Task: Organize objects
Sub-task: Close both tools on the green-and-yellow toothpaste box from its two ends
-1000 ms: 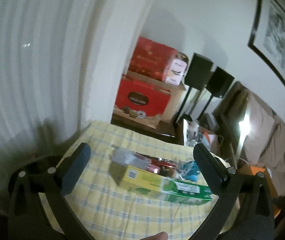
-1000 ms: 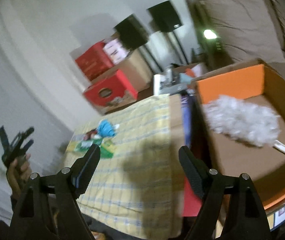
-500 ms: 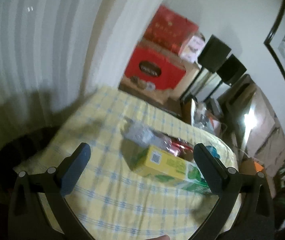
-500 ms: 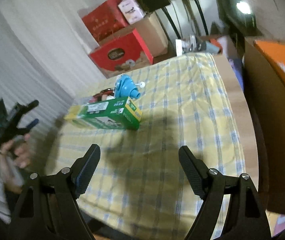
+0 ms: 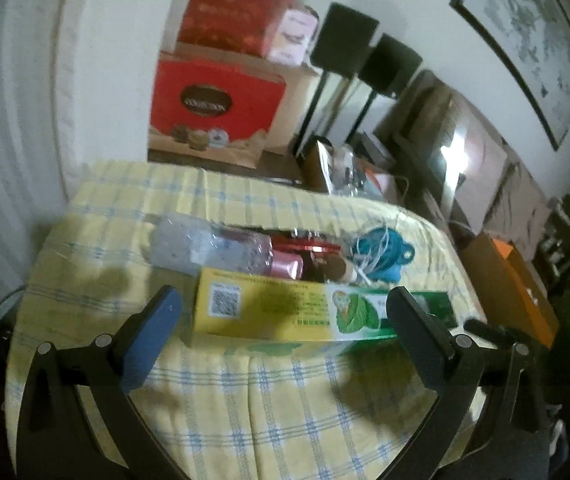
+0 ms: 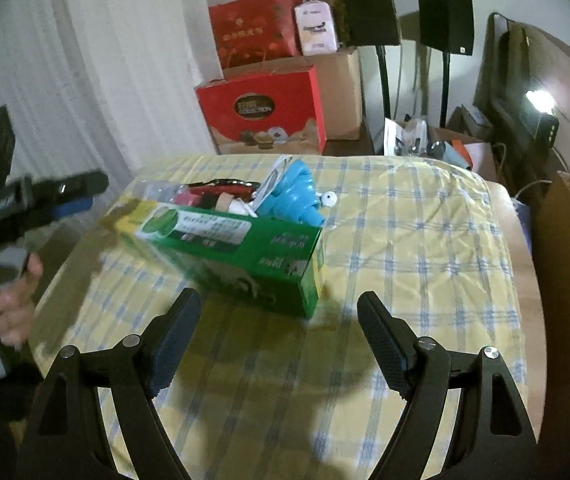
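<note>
A long yellow-and-green carton lies on the yellow checked tablecloth. Behind it sit a clear plastic bottle, a pink packet, a blue funnel-like item and a white cord. My left gripper is open, its fingers wide on either side of the carton's near face and not touching it. My right gripper stands open over the cloth just in front of the carton's green end. The left gripper and the hand holding it show at the left of the right wrist view.
Red gift boxes and a cardboard box stand behind the table with two black speakers on stands. An orange-lined cardboard box sits to the right of the table. A curtain hangs at the left.
Both grippers came down and closer to the carton. The right gripper swung left from the cardboard box with the duster to the table. Both stayed open.
</note>
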